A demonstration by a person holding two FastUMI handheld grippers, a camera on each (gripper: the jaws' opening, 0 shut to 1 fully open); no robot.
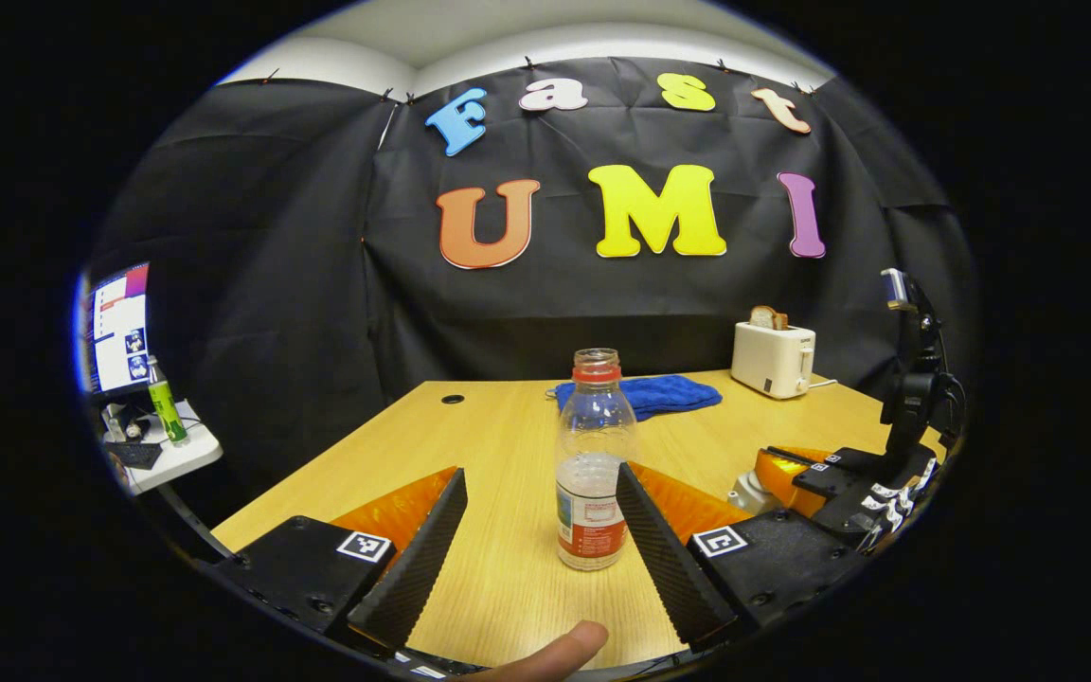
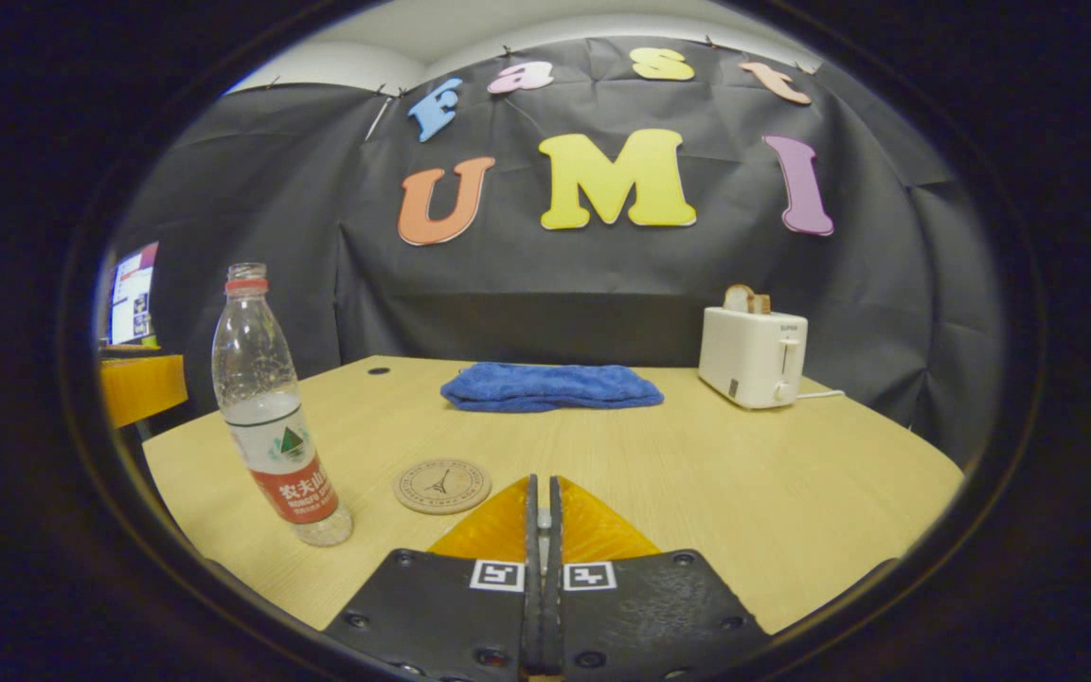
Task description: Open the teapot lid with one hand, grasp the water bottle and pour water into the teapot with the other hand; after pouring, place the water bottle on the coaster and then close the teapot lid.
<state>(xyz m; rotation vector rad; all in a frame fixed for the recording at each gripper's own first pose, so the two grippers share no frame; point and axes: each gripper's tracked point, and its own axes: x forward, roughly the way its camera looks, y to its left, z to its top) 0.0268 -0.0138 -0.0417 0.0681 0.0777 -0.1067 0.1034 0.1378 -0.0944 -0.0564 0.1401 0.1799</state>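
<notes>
In the left gripper view, the left gripper [image 1: 538, 545] has its fingers spread wide to either side of the clear plastic water bottle with a red neck ring and no cap [image 1: 594, 461], which stands upright on the light wooden desk [image 1: 498, 426] near its front edge; neither finger presses on it yet, though the right-hand one looks very close. The bottle holds only a low level of water, roughly its bottom third. Off toward the desk's right edge sits the other gripper [image 1: 872, 493], and just beside it a small pale rounded shape [image 1: 746, 493] that may be the teapot's lid, too hidden to tell. In the right gripper view, the right gripper [image 2: 542, 530] has its fingers pressed together; a sliver between them may be the lid knob, but I cannot tell. The bottle stands near the left edge, well apart from the blue folded towel [image 2: 550, 386] and white toaster [image 2: 752, 358] along the far edge, with the round cork coaster [image 2: 442, 486] lying bare just beside it. The step in hand seems to be grasping the bottle; next the left fingers must close squarely on its body before lifting.
</notes>
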